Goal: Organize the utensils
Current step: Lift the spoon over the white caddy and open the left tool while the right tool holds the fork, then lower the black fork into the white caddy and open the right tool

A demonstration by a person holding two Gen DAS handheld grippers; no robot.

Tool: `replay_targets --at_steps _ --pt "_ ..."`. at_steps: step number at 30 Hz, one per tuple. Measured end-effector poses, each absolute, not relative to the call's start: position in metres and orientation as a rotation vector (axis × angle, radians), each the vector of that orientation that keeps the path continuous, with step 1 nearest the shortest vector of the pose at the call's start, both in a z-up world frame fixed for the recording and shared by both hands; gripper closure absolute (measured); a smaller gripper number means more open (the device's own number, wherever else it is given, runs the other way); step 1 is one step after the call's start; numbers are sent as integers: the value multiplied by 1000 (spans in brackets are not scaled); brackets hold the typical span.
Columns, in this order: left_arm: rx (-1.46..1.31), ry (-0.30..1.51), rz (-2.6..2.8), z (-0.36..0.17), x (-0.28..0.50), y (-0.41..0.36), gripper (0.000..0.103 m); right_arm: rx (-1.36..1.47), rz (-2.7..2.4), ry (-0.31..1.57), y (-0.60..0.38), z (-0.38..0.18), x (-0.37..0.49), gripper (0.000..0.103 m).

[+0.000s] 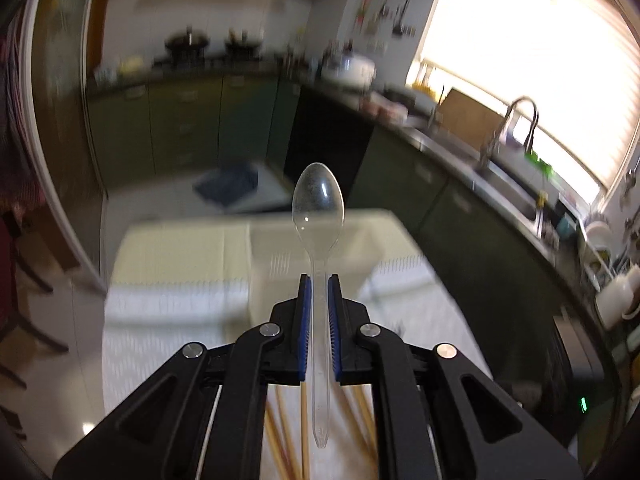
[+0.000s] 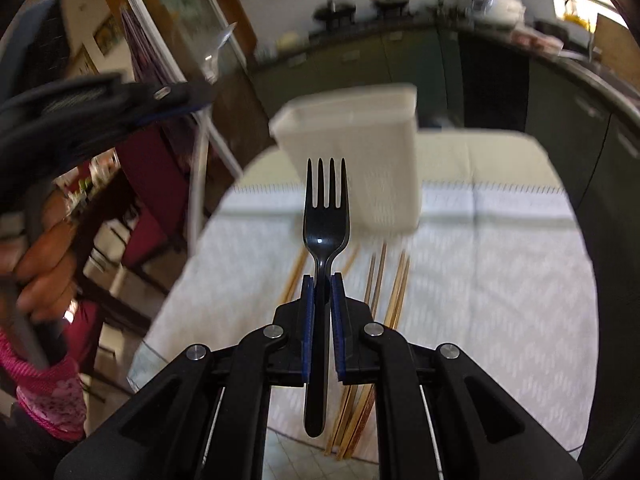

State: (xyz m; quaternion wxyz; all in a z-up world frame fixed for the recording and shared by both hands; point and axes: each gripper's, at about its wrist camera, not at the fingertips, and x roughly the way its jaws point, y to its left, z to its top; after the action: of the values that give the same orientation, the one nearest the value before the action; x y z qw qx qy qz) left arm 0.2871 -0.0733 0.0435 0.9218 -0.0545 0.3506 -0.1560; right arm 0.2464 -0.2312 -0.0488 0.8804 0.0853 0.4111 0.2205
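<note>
My left gripper (image 1: pixel 319 280) is shut on the handle of a clear plastic spoon (image 1: pixel 318 204), whose bowl points forward above the table. In the right wrist view, my right gripper (image 2: pixel 322 280) is shut on the handle of a black plastic fork (image 2: pixel 325 208), tines forward. A white plastic container (image 2: pixel 360 152) stands on the table beyond the fork; in the left wrist view this container (image 1: pixel 280 256) is blurred just past the spoon. Several wooden chopsticks (image 2: pixel 394 288) lie on the tablecloth under the right gripper, and chopsticks (image 1: pixel 280 436) also show below the left gripper. The left gripper (image 2: pixel 188 94) appears at the upper left of the right wrist view.
The table wears a pale patterned cloth (image 2: pixel 500 280) with a glass edge at the front left. A person's hand (image 2: pixel 44 264) and pink sleeve are at the left. Dark chairs (image 2: pixel 132 216) stand left of the table. A counter with sink and faucet (image 1: pixel 520 120) runs along the right.
</note>
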Motion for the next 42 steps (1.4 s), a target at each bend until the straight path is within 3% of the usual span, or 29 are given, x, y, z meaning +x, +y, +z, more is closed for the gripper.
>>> replay_targets --at_steps 7,14,29,42 --pt "-62 423 -252 68 330 -94 94 217 485 738 -255 -20 243 94" --pt "-60 309 -208 48 358 -93 94 219 500 705 -257 -12 247 94" --pt "-19 431 -245 -26 366 -98 94 227 442 570 -253 31 279 94" --pt "-49 455 -269 -30 349 -71 89 112 283 352 -220 51 358 94"
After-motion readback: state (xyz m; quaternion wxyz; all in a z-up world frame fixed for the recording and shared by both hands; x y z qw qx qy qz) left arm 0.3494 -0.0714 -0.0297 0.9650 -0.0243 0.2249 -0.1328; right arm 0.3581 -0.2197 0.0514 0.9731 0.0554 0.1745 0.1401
